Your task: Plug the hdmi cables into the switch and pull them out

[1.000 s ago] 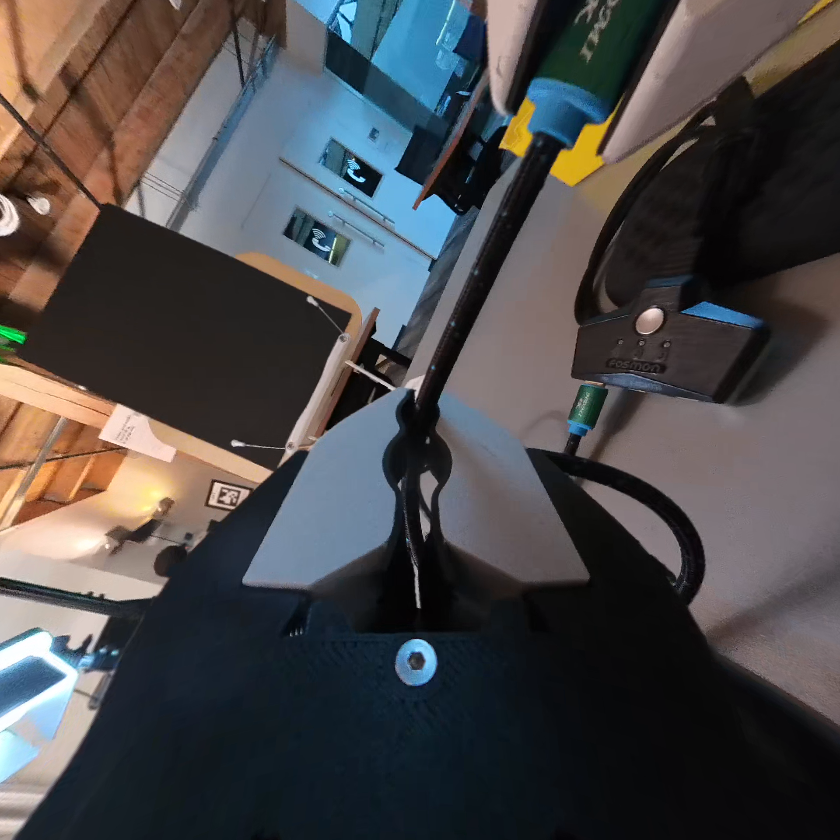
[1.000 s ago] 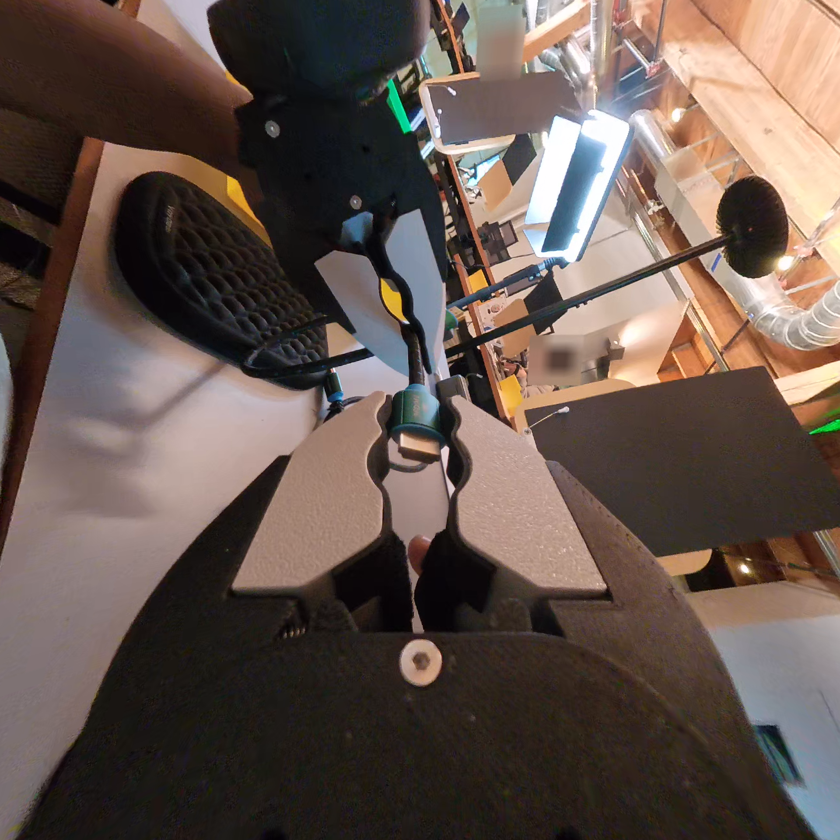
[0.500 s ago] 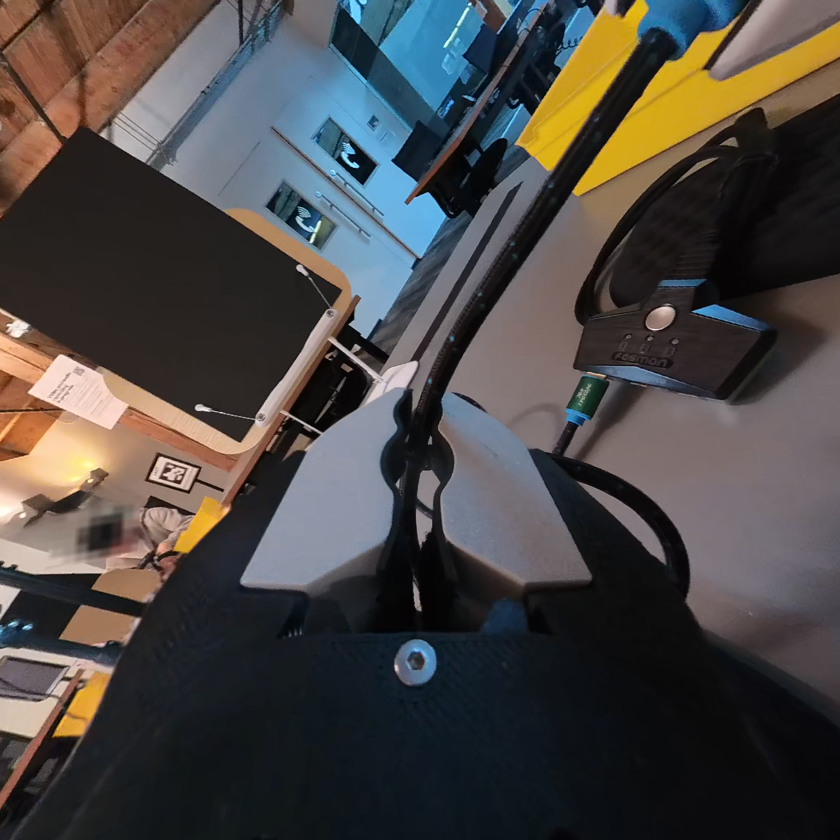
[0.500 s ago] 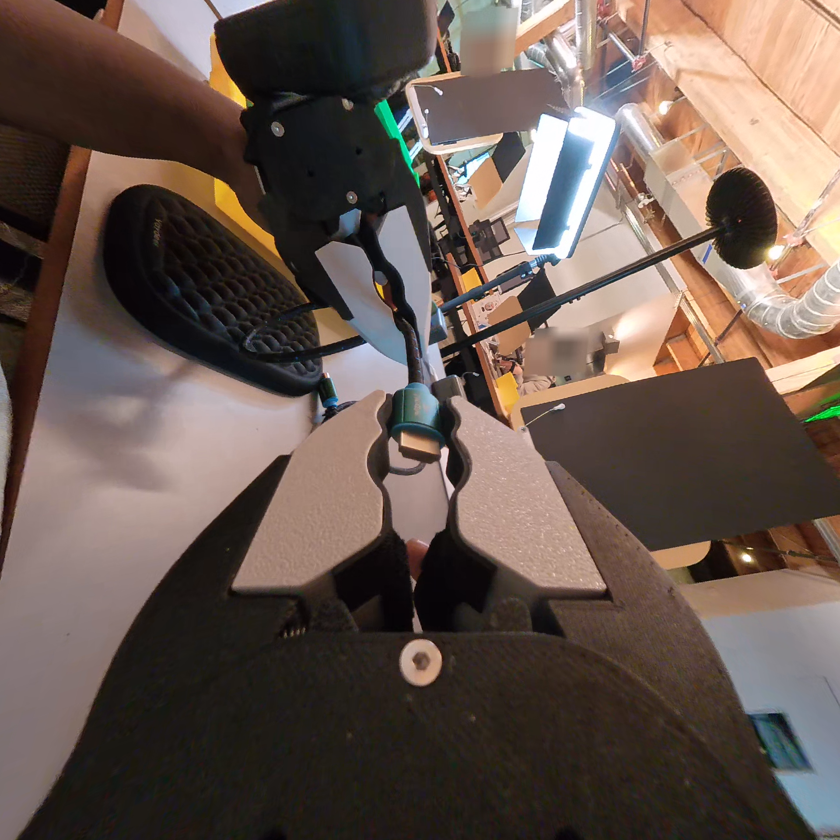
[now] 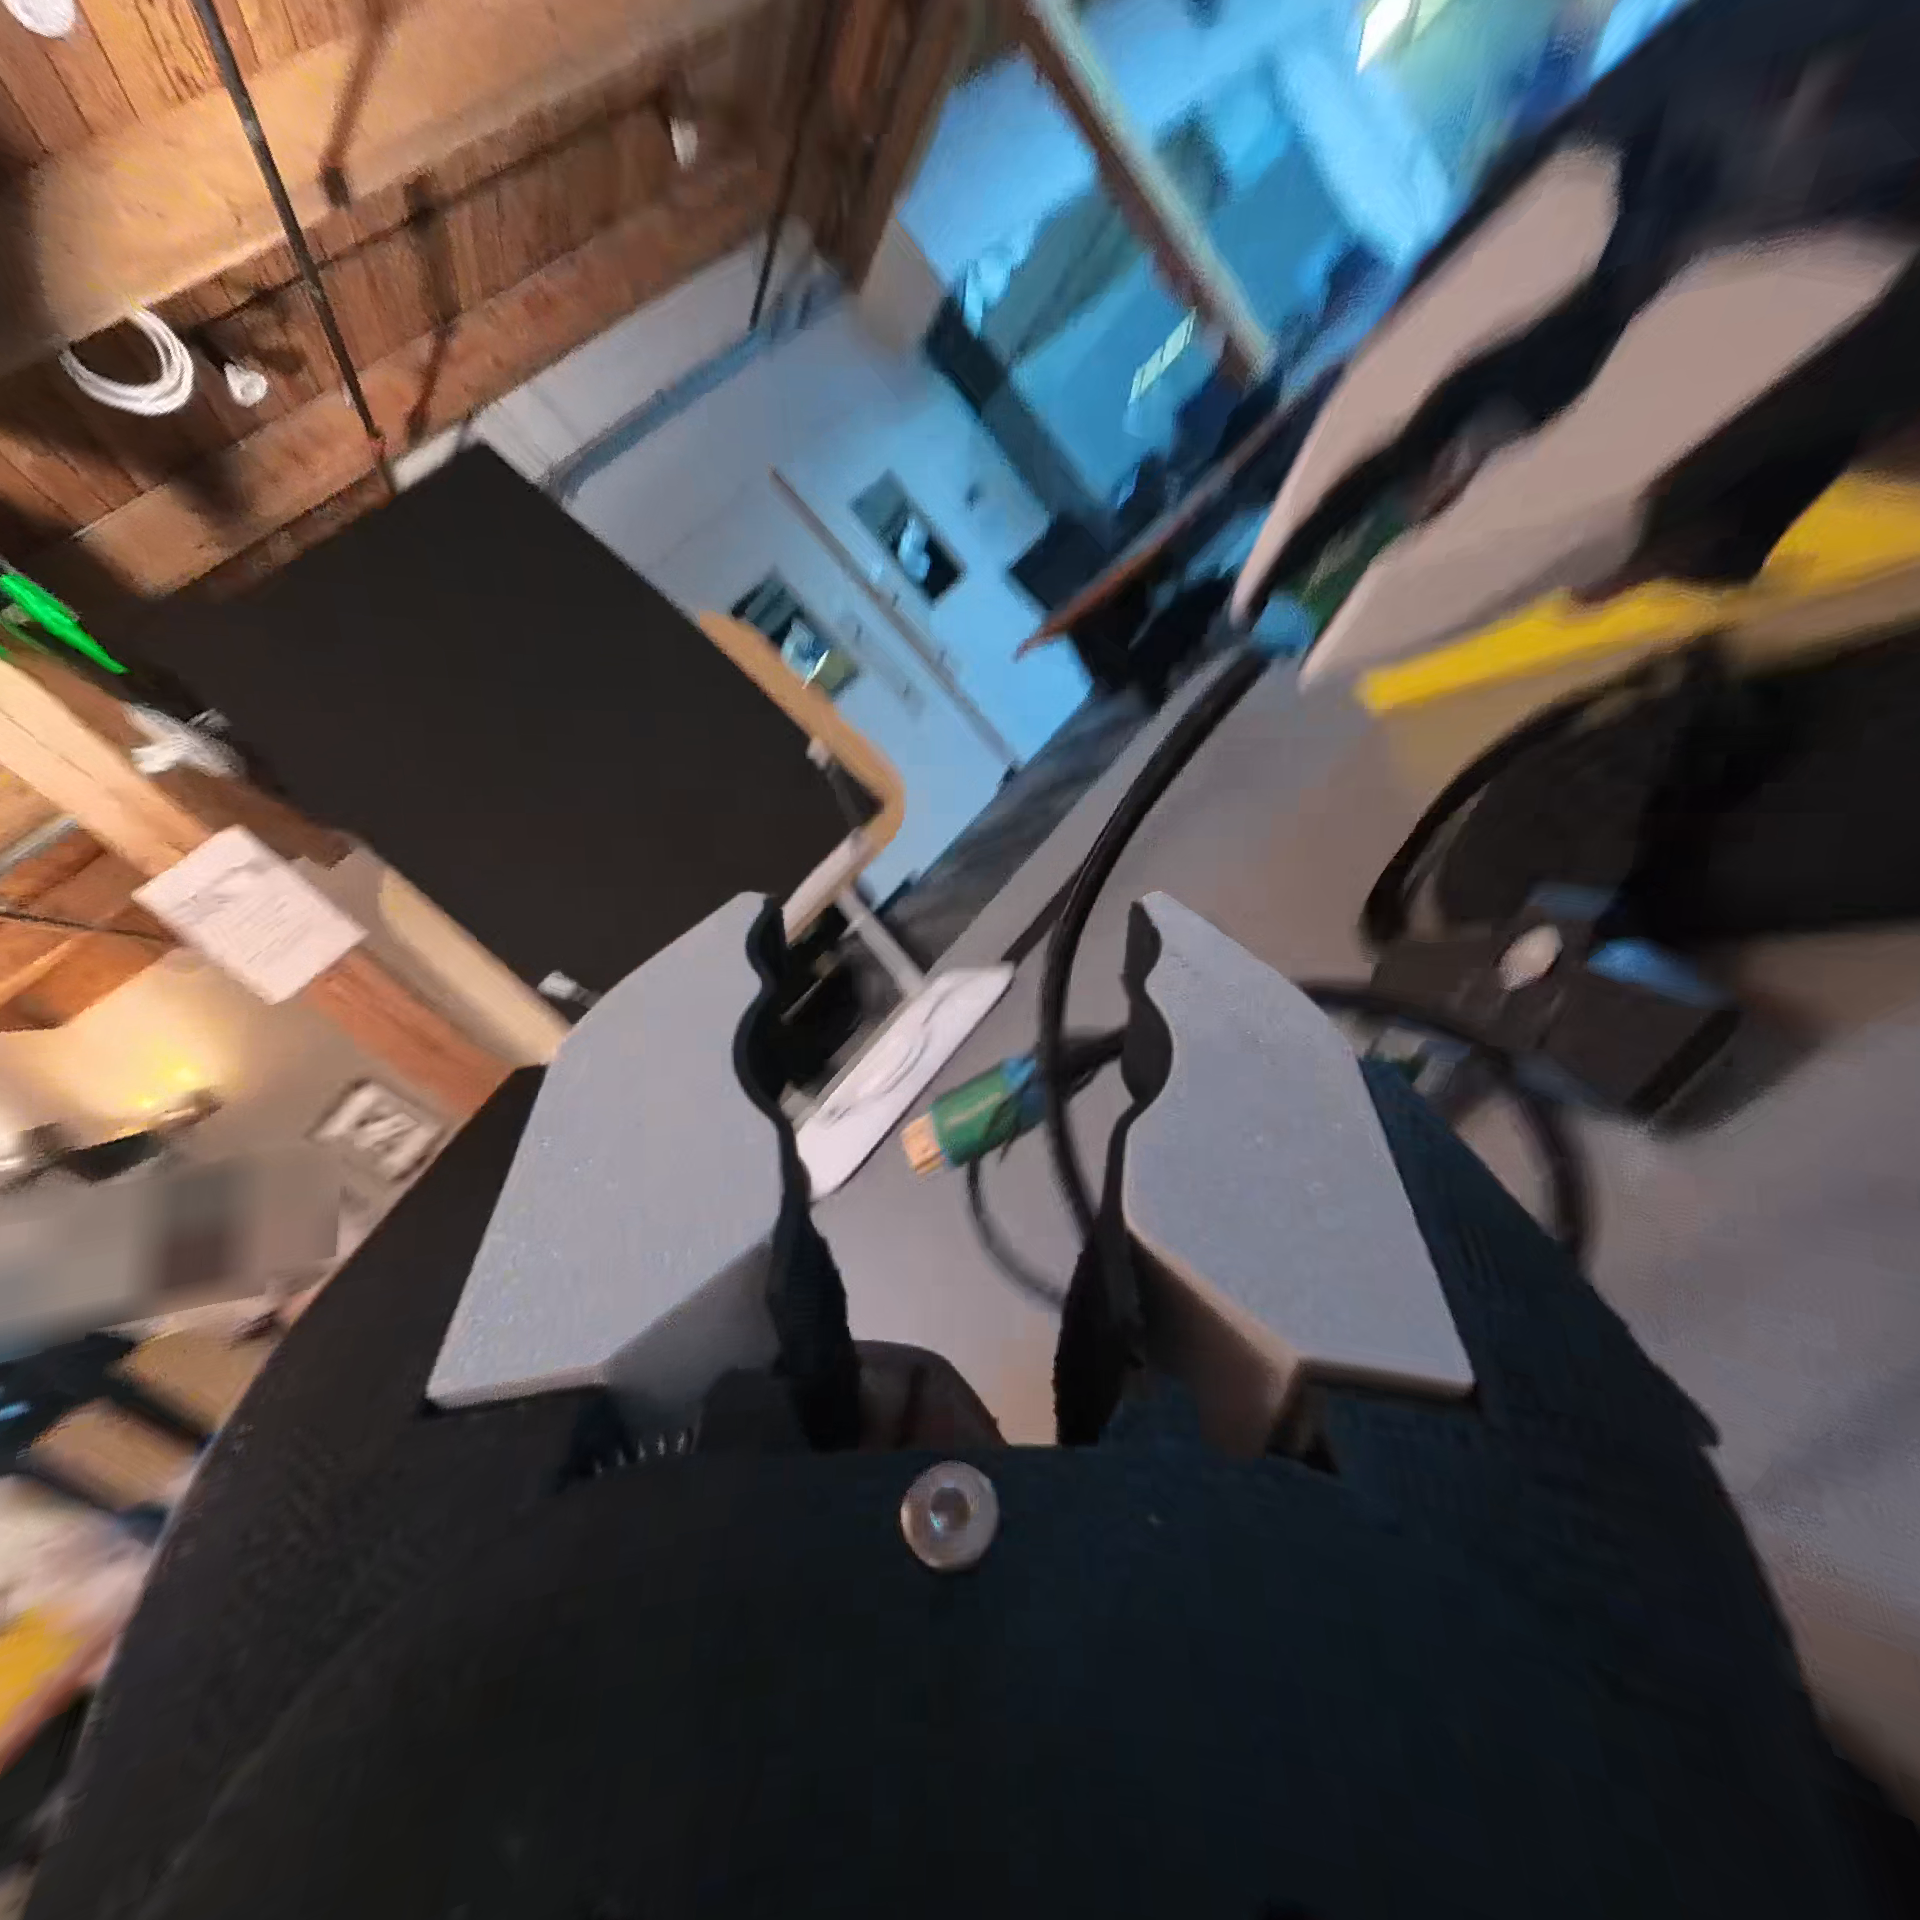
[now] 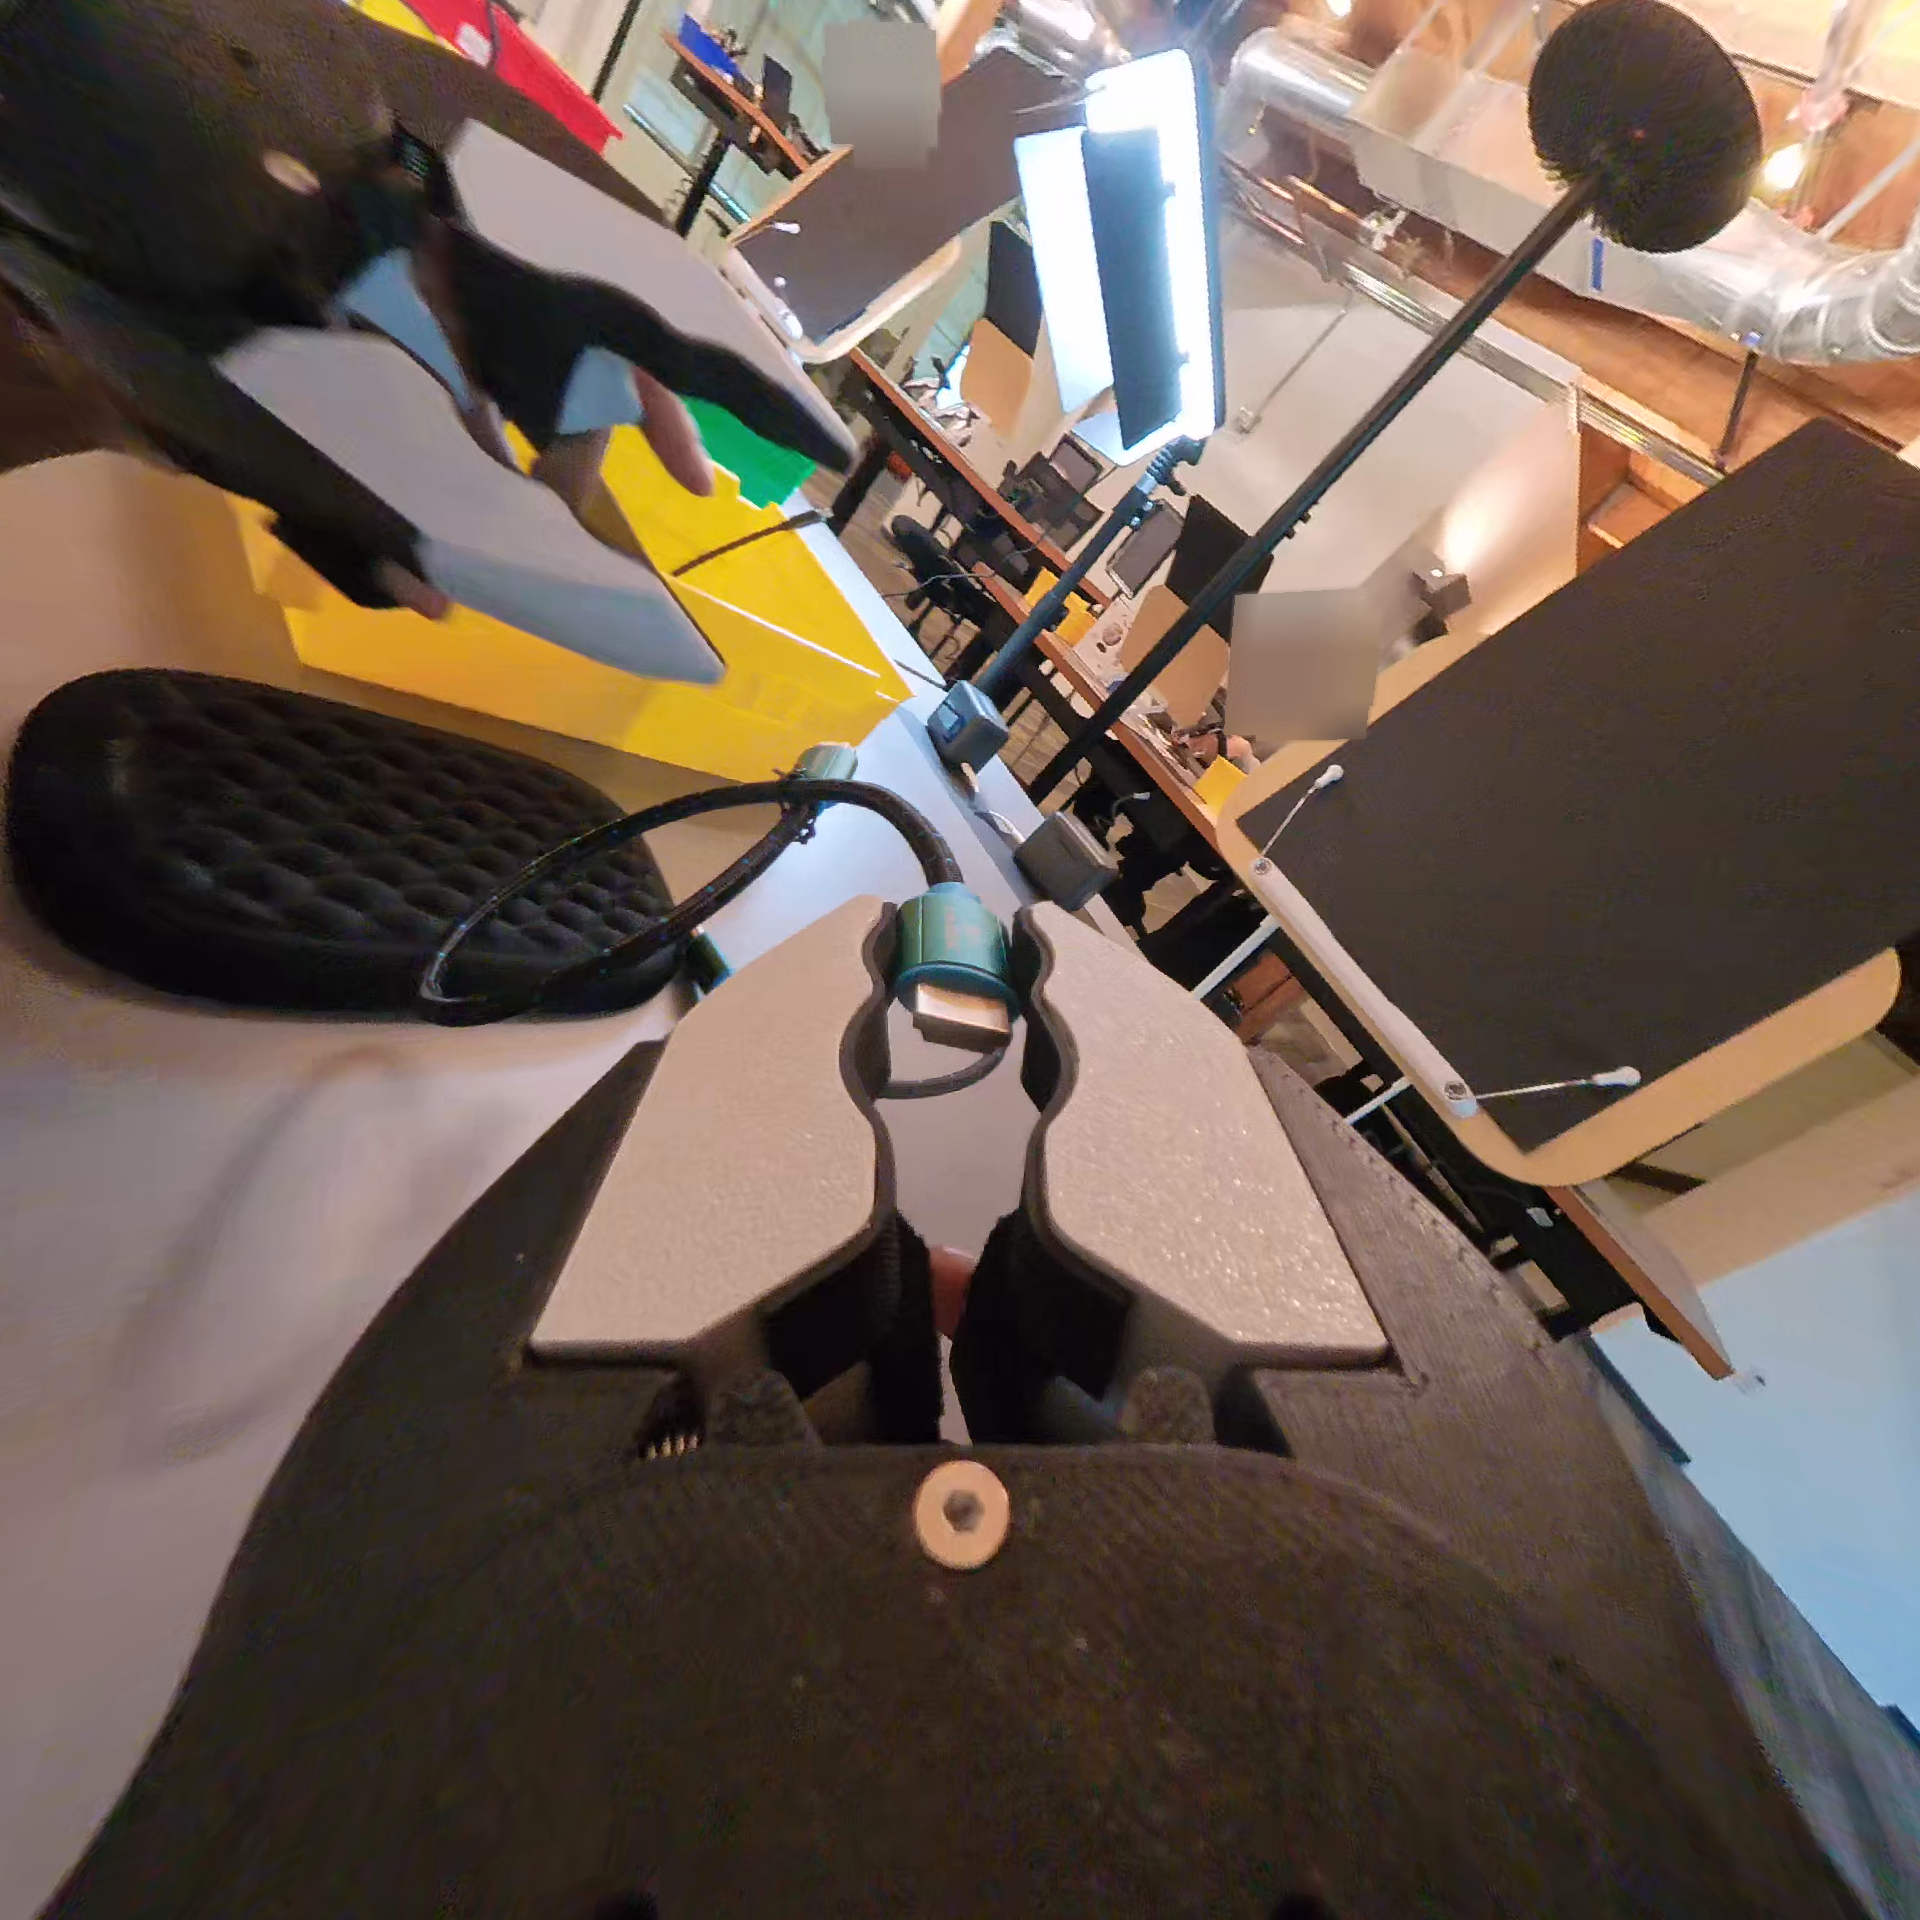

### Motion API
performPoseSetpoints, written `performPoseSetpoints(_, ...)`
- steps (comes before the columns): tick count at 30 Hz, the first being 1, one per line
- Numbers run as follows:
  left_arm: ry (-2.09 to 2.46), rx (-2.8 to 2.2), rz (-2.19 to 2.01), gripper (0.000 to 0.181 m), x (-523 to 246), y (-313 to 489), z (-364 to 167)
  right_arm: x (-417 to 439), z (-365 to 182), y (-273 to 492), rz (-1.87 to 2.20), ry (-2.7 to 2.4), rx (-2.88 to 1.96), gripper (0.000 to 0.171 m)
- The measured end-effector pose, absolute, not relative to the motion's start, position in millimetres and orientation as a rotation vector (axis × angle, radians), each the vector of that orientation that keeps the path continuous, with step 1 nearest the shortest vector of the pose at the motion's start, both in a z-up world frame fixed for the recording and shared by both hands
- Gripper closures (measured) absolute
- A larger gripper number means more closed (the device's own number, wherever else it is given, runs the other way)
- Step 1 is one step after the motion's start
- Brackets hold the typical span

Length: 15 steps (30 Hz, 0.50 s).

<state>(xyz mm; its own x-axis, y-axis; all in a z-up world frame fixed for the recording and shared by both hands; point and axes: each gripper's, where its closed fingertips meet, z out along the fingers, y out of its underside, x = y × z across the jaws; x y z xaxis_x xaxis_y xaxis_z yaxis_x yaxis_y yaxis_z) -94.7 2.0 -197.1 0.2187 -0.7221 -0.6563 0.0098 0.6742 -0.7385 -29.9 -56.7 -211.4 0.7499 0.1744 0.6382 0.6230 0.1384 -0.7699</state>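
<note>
My left gripper [image 5: 945,935] has just sprung open, dropping the cable [image 5: 1070,935], so my right gripper [image 6: 951,920] alone pinches the free green plug [image 6: 951,951].

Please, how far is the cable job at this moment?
Done: one green plug lies loose on the table, out of any port. In hand: the right tongs clamp a second green plug; the left tongs are open. Left: unclear, the switch is blurred.
</note>
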Motion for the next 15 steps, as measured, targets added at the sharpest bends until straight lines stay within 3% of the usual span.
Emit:
performPoseSetpoints(4, 1.155, -0.715, -1.395, 0.144, -95.5, -64.6, -158.9, -19.1, -191.4, -46.2, -0.406, -0.618, -1.393, 0.15)
performPoseSetpoints(8, 1.258, -0.776, -2.28, 0.141, -81.7, -136.1, -160.2, -5.3, -153.0, -39.0, -0.469, -0.494, -1.298, 0.15)
performPoseSetpoints(12, 0.954, -0.888, -2.096, 0.136, -29.6, -115.5, -186.8, -10.4, -119.9, -46.8, -0.389, -0.431, -1.171, 0.15)
performPoseSetpoints(15, 0.729, -0.769, -1.93, 0.133, -35.2, -85.6, -183.3, -33.3, -110.5, -60.8, -0.079, -0.45, -1.104, 0.15)
